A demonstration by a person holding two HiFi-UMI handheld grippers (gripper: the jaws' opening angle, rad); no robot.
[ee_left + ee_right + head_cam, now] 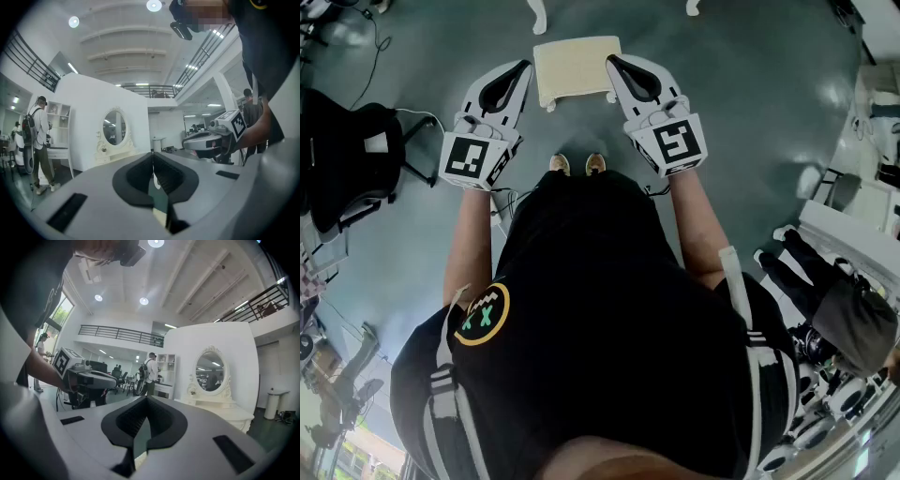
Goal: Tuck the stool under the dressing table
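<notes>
Where the head view's top edge cuts it off, the dressing table [537,13] shows only two white legs. Its oval mirror [210,371] and top appear whole in both gripper views. The stool [576,66] stands on the grey floor [750,84] just short of those legs, not under the table. Seen from above, its cream seat lies between the tips of the left gripper [522,69] and the right gripper [616,64]; whether either touches it I cannot tell. Both grippers' jaws are pressed together with nothing between them. The person's black shirt hides the floor nearer than the shoes [577,164]. A white shelf unit [166,361] holds small things too tiny to name. Open floor lies right of the stool; a black chair [347,155] crowds the left.
</notes>
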